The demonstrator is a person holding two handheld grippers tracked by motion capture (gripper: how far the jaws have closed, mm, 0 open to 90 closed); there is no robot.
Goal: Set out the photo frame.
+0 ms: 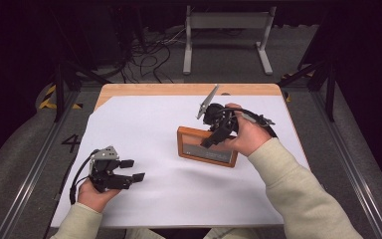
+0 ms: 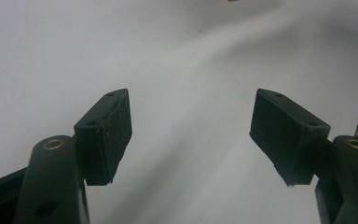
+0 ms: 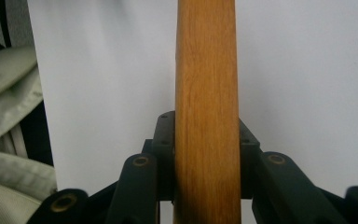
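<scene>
A wooden picture frame with a dark inner panel is tilted up off the white sheet near the table's middle. My right gripper is shut on its far edge, and in the right gripper view the frame's wooden edge runs straight up between the two pads. My left gripper sits low over the sheet at the front left, well apart from the frame. Its jaws stand open, and the left gripper view has nothing but white sheet between the pads.
The white sheet covers most of a wooden table. Metal rails run along both sides, and a white stand and cables lie on the floor beyond. A pale sleeve shows at the left of the right gripper view.
</scene>
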